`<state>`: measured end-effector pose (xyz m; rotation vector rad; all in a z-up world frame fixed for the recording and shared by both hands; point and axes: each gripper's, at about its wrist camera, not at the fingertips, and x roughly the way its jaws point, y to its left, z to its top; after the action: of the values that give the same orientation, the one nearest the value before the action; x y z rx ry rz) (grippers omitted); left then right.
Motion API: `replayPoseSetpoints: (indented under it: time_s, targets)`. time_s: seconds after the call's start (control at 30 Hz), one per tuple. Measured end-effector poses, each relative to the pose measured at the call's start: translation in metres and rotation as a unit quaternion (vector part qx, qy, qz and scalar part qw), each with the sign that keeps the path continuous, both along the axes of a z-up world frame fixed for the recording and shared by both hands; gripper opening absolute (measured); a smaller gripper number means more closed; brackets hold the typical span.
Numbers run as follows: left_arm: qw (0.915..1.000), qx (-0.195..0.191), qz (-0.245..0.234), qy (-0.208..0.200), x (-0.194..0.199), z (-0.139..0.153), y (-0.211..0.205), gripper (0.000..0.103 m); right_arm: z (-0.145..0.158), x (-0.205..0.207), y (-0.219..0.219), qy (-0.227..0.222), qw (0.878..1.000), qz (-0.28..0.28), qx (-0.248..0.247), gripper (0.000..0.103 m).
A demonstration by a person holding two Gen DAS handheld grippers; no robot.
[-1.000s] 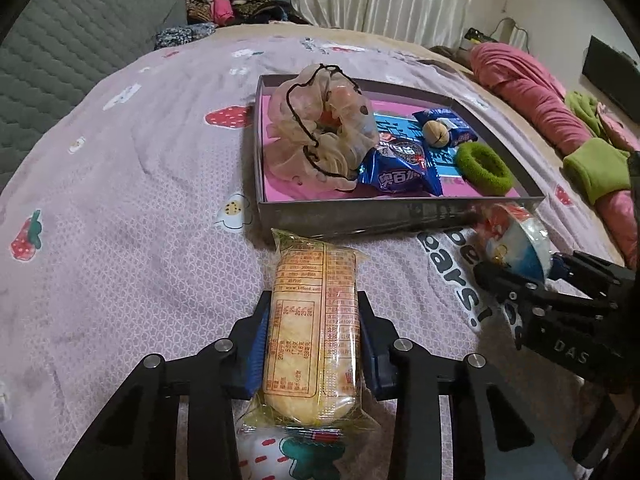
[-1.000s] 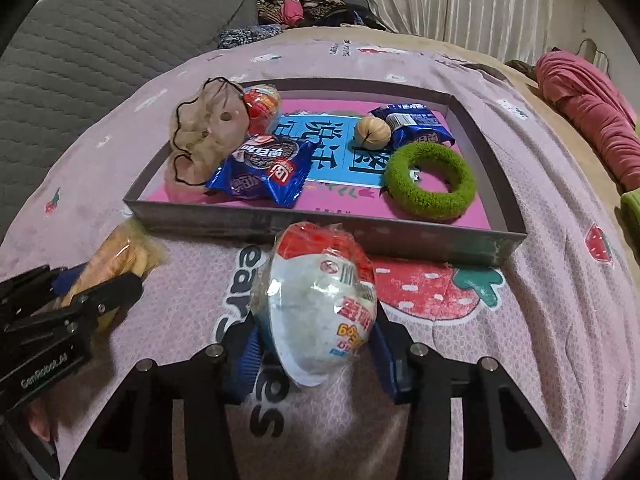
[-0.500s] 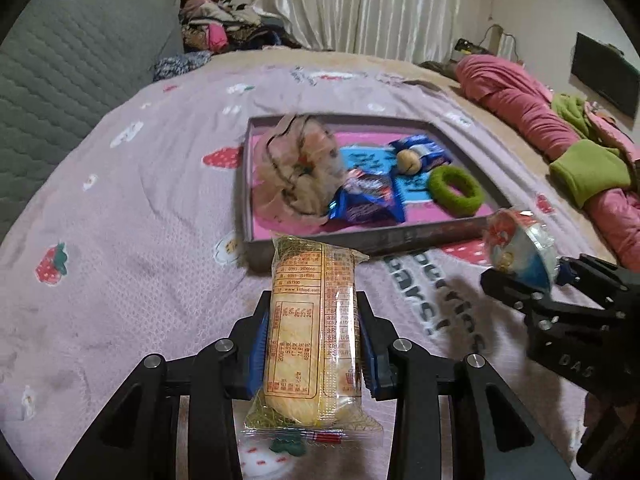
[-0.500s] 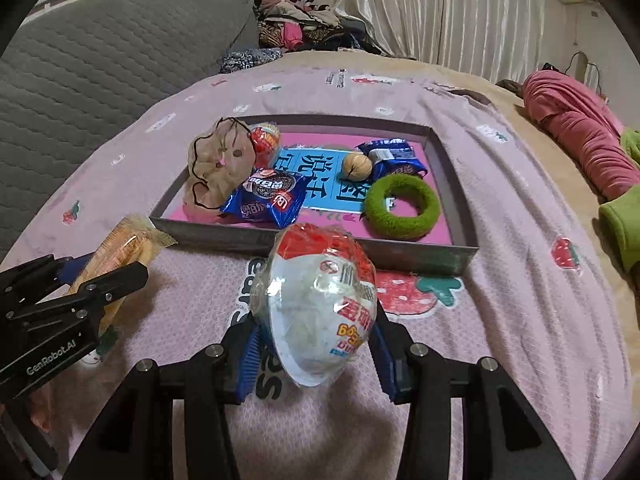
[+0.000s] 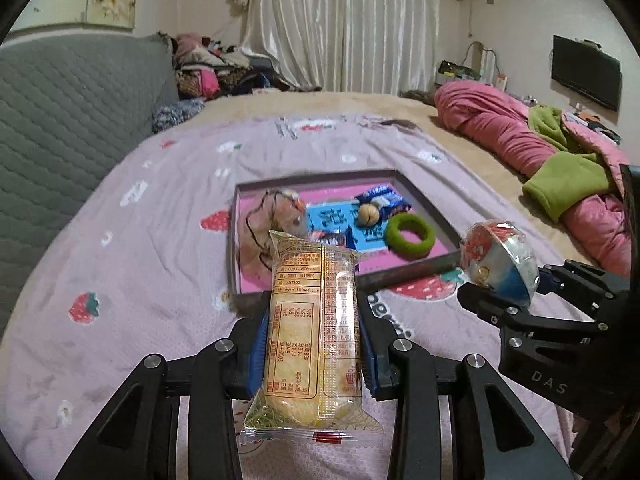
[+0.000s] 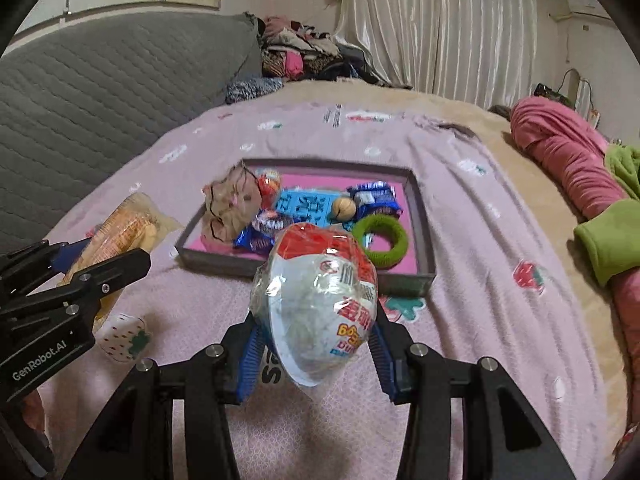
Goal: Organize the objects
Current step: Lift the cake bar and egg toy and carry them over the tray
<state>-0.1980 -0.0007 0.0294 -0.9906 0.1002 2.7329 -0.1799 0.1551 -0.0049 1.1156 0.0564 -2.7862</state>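
My left gripper (image 5: 314, 344) is shut on a long yellow cracker packet (image 5: 312, 320), held above the bed; it also shows in the right wrist view (image 6: 120, 232). My right gripper (image 6: 314, 344) is shut on a round wrapped snack ball (image 6: 320, 304), red and white, also visible in the left wrist view (image 5: 498, 262). Ahead lies a grey tray (image 6: 424, 216) with a pink floor, holding a beige scrunchie (image 6: 230, 208), blue snack packets (image 6: 378, 198), a walnut (image 6: 344, 208) and a green hair ring (image 6: 382, 242).
The tray rests on a pink strawberry-print bedspread (image 5: 140, 280). A grey quilted headboard (image 5: 60, 120) stands on the left. Pink and green bedding (image 5: 560, 168) is piled on the right. Clothes (image 6: 296, 56) are heaped at the far end by the curtains.
Both grippers have risen and drawn back from the tray with their snacks still held; the tray now looks smaller and farther away.
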Motion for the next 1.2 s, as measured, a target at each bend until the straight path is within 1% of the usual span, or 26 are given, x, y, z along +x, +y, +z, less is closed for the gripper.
replayPoseSetpoints:
  time_s: [0.27, 0.47, 0.53, 0.73, 0.9, 1.2]
  targets:
    - [0.9995, -0.014, 0.010, 0.027, 0.019, 0.030, 0.011, 0.039, 0.039, 0.015, 0.009, 0.045, 0.999, 0.012, -0.006, 0.048]
    - [0.9989, -0.022, 0.014, 0.040, 0.023, 0.053, 0.015, 0.039, 0.069, 0.021, 0.012, 0.074, 0.997, 0.022, -0.004, 0.048]
    - [0.9983, -0.027, 0.013, 0.050, 0.025, 0.063, 0.017, 0.039, 0.078, 0.021, 0.013, 0.085, 0.996, 0.024, -0.001, 0.048]
    - [0.9969, -0.037, 0.008, 0.068, 0.018, 0.085, 0.027, 0.039, 0.098, 0.015, 0.013, 0.103, 0.994, 0.027, 0.002, 0.048]
    - [0.9962, -0.042, 0.004, 0.076, 0.008, 0.098, 0.034, 0.039, 0.111, 0.008, 0.011, 0.116, 0.993, 0.031, 0.006, 0.048]
    - [0.9960, -0.038, 0.005, 0.080, -0.027, 0.105, 0.040, 0.039, 0.124, -0.016, 0.016, 0.137, 0.990, 0.029, 0.003, 0.048]
